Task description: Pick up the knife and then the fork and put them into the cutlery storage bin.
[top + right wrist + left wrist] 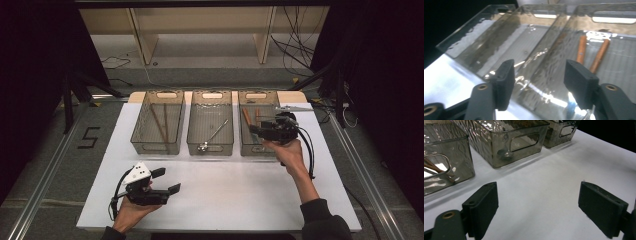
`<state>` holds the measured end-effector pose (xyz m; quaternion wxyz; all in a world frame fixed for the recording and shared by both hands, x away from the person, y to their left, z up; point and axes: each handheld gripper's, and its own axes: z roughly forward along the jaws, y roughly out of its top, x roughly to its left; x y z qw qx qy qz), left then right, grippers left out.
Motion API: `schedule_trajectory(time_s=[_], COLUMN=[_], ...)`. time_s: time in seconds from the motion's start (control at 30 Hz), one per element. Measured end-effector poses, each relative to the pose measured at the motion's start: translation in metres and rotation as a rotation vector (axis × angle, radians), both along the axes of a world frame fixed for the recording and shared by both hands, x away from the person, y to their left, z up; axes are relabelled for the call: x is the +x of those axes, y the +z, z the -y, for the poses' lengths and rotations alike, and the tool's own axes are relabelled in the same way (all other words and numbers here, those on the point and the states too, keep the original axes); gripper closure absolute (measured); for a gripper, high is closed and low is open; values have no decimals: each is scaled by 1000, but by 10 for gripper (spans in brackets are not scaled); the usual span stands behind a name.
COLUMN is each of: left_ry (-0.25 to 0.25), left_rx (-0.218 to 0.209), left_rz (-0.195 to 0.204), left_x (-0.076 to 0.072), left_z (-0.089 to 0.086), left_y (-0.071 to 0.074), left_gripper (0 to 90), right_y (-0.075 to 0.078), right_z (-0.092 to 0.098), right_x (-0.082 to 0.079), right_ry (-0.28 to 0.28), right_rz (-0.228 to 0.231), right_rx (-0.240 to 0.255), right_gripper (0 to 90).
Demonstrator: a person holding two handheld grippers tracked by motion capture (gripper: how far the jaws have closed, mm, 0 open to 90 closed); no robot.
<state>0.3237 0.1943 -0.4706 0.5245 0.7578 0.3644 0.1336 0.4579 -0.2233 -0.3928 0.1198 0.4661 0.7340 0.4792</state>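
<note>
Black jaws of the left gripper (537, 212) stand wide apart over bare white table (225, 195), with nothing between them; that hand rests well in front of the middle bin (210, 122). This middle bin serves as the landmark: it holds a metal spoon (212, 136) lying aslant, its bowl against the near wall. Left of it stands a bin (157, 121) with thin brown chopsticks (161, 122). Right of it stands the right bin (257, 125), and in that one lie two brown-handled utensils (592, 52), side by side toward its far end.

Over the near part of the right bin hangs the right gripper (255, 131). Its jaws are parted and empty; in the right gripper view the pads straddle the wall shared with the middle bin without pressing on anything. Something blue (571, 105) glints low by the right pad, too blurred to name.

Judging by this, the work is sorting cutlery by kind, and a piece has likely just gone into the right bin. To finish the step well, I would lift the right gripper straight up until both pads clear the rim, then draw it back toward the person, keeping the trailing cable away from the thin walls so the bin does not slide. The jaws should stay apart for the next pick.
</note>
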Motion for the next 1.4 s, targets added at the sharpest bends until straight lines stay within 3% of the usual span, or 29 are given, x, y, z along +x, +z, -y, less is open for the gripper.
schedule_trajectory(time_s=[0.2, 0.4, 1.03, 1.4], left_ry=[-5, -7, -21, -31], left_rx=[1, -5, -26, -39], left_rz=[1, 0, 1, 2], left_x=[0, 0, -2, -8], left_z=[0, 0, 0, 0], left_y=[0, 0, 1, 2], left_gripper=[162, 162, 162, 161], right_y=[-1, -5, -38, -51], right_z=[-7, -13, -1, 5], right_x=[-22, -44, -107, -136], right_ry=[65, 107, 158, 180], right_rz=[42, 78, 164, 200], right_rx=[16, 16, 26, 32], right_gripper=[308, 284, 246, 207])
